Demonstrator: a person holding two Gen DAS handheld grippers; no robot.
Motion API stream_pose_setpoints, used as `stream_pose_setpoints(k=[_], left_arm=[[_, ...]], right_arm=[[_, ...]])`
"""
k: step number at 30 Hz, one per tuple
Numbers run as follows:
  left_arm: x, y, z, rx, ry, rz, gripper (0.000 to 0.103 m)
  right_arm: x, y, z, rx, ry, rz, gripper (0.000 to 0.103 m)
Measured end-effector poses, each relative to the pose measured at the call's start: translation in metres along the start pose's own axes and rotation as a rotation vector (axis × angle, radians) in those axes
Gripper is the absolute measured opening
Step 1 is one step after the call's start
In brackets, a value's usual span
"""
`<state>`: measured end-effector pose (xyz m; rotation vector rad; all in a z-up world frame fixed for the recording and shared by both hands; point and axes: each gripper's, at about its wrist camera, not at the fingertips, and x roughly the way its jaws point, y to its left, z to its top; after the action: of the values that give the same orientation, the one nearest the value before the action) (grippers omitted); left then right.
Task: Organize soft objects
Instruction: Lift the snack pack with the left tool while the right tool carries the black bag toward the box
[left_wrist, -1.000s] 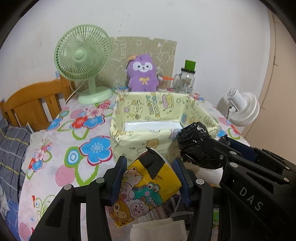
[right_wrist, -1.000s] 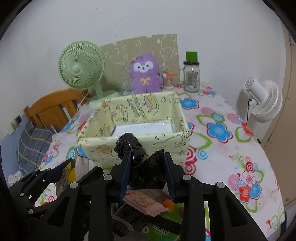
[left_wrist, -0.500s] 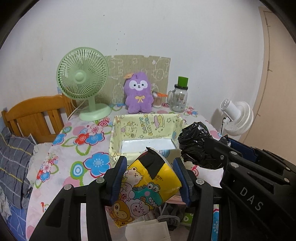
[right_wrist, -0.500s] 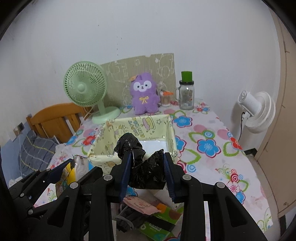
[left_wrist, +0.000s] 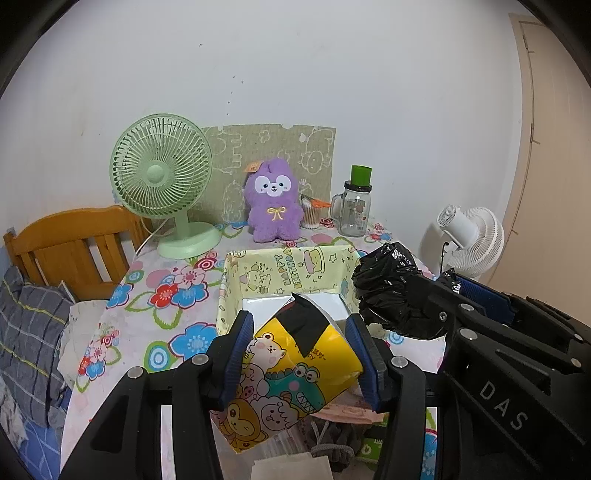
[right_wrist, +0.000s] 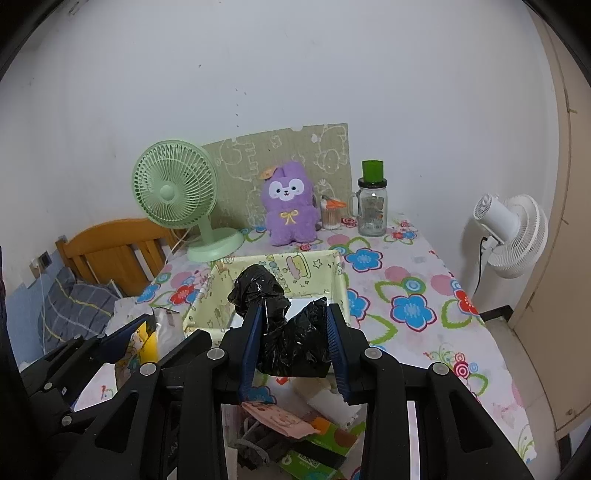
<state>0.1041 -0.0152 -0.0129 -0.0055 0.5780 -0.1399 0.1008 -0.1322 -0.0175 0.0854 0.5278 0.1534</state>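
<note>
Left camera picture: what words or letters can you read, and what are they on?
"HAPPY BIRTHDAY" is printed on the inside wall of the yellow box.
"DAS" is on the right gripper, along its black arm.
The yellow cartoon packet held by the left gripper has a small line of print under its black patch, too small to read.
The green packet low in the right camera picture has lettering too blurred to read.

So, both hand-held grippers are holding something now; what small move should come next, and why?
Probably carry the left hand-held gripper forward over the yellow box before releasing. It is shut on the yellow cartoon packet, the box is open and just ahead, and the right hand-held gripper holds the black plastic bag beside it.
</note>
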Motion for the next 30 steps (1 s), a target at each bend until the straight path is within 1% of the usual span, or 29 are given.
stream_pose_setpoints(k=[17, 30], left_arm=[[0.038, 0.008, 0.029, 0.022, -0.003, 0.005, 0.053], [0.08, 0.021, 0.043, 0.016, 0.015, 0.015, 0.053]], right_arm=[[0.038, 0.004, 0.029, -0.013, -0.016, -0.007, 0.038], [0.086, 0.003, 0.045, 0.001, 0.007, -0.006, 0.038]])
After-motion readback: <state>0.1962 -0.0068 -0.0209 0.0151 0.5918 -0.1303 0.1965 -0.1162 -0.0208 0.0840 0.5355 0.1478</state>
